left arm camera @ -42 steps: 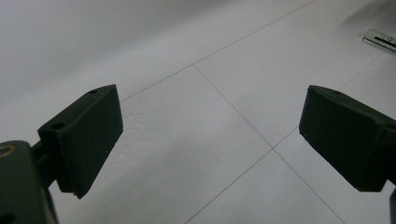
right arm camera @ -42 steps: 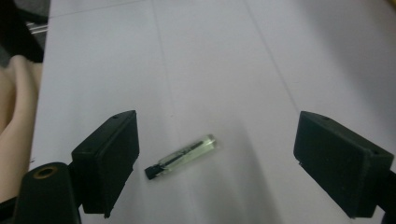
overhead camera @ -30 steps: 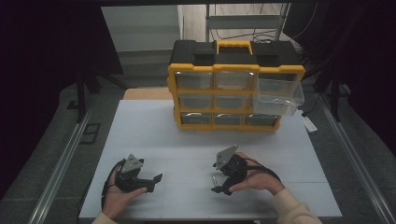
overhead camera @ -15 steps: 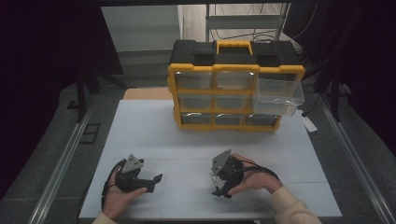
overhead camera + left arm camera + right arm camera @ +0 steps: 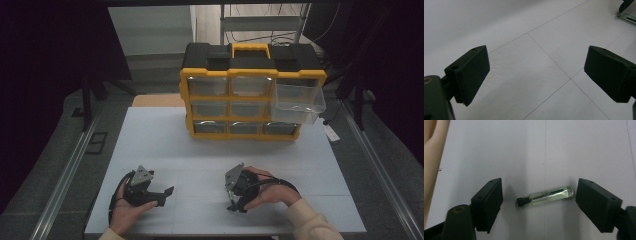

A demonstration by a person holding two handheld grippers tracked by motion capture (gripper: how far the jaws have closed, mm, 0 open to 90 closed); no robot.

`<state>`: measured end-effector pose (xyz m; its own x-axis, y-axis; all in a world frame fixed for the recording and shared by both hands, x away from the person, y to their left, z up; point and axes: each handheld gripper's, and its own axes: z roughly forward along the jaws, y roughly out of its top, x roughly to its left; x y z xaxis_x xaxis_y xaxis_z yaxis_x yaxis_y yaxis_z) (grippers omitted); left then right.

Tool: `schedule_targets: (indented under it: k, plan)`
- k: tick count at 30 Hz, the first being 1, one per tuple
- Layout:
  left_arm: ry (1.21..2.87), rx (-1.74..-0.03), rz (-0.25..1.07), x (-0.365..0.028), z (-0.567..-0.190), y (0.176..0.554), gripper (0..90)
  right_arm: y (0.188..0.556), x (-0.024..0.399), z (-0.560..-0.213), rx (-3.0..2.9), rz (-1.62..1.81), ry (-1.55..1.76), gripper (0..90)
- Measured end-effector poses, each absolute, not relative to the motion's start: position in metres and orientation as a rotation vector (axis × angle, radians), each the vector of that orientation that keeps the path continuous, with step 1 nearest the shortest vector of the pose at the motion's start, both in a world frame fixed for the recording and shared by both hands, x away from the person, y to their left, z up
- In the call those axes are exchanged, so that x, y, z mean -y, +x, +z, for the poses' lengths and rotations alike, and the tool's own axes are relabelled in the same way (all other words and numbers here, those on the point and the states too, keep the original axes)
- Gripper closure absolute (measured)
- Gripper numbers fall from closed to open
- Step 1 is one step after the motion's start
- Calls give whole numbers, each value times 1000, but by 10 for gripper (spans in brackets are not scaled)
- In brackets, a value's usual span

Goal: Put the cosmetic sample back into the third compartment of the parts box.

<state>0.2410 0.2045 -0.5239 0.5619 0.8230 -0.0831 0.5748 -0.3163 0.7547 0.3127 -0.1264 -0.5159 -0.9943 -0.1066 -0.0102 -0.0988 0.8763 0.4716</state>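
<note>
A small clear glass vial [image 5: 546,196] with a black cap lies flat on the white table [image 5: 200,150]. My right gripper [image 5: 539,202] straddles it, and its jaws have just been closing. A gap still shows on each side, so neither pad touches the vial. In the high view the right gripper [image 5: 235,204] points down at the table near the front edge. My left gripper [image 5: 167,191] rests at the front left. Its jaws stand wide in the left gripper view [image 5: 536,75], with only bare table between them.
A yellow and black drawer cabinet [image 5: 250,100] stands at the back of the table. Its clear upper right drawer [image 5: 298,102] is pulled out. Metal rails [image 5: 65,175] run along both sides of the table.
The right hand has shifted slightly left and tipped its gripper further down at the table. The left hand has not moved.
</note>
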Motion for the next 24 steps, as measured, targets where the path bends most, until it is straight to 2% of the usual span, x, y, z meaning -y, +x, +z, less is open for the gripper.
schedule_targets:
  k: [6, 12, 24]
  plan:
    - [2028, -1122, 406, -204, -525, 241, 69, 316, 128, -516, 2993, -784, 163, 291]
    - [2028, -1119, 411, -205, -524, 241, 67, 317, 131, -515, 2995, -800, 169, 397]
    - [2029, -1114, 412, -205, -523, 240, 66, 323, 136, -511, 3005, -867, 88, 405]
